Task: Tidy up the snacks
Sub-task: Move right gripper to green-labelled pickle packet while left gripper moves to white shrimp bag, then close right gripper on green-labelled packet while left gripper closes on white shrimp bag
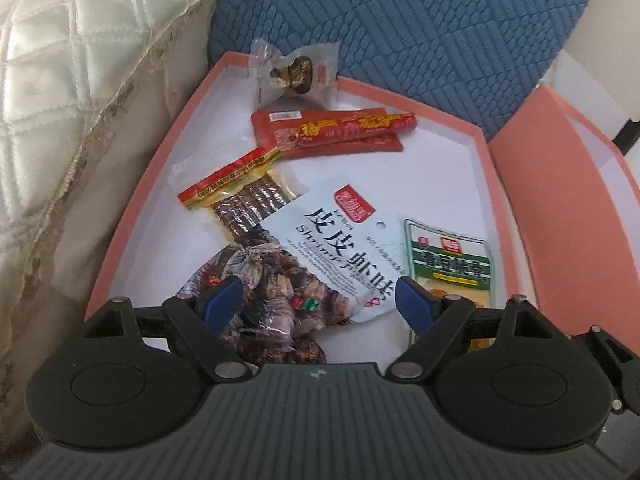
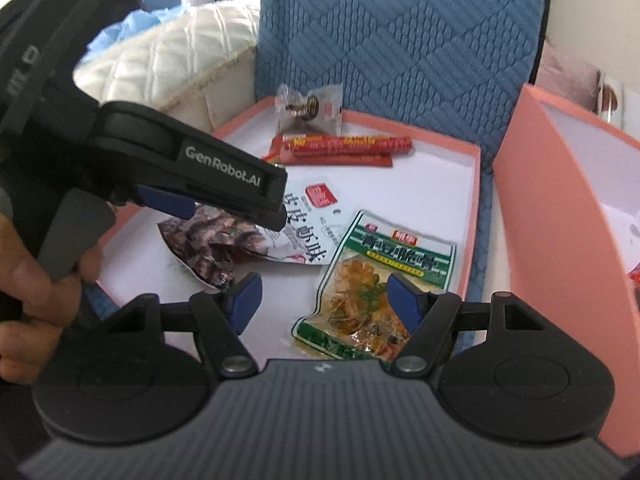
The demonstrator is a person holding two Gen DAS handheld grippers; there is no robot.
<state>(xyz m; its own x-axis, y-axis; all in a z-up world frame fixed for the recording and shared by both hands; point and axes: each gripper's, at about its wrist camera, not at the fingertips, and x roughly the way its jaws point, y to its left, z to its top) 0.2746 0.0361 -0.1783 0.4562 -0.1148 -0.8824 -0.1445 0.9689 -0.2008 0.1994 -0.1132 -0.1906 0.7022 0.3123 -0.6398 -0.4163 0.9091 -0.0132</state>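
A shallow pink tray [image 1: 160, 148] with a white floor holds several snack packs. A white shrimp snack bag [image 1: 336, 240] lies in the middle, over a dark patterned pack [image 1: 272, 300]. A green pea pack [image 1: 452, 264] lies to its right, also in the right wrist view [image 2: 384, 276]. Red sausages [image 1: 340, 130], a striped stick pack [image 1: 240, 192] and a clear pouch [image 1: 296, 70] lie farther back. My left gripper [image 1: 320, 300] is open above the shrimp bag and shows in the right wrist view [image 2: 224, 204]. My right gripper [image 2: 324, 300] is open over the pea pack's lower half.
A second pink box [image 2: 560, 216] stands upright right of the tray. A blue textured cushion [image 1: 400, 32] rises behind the tray. A quilted cream cushion [image 1: 80, 80] lies to the left.
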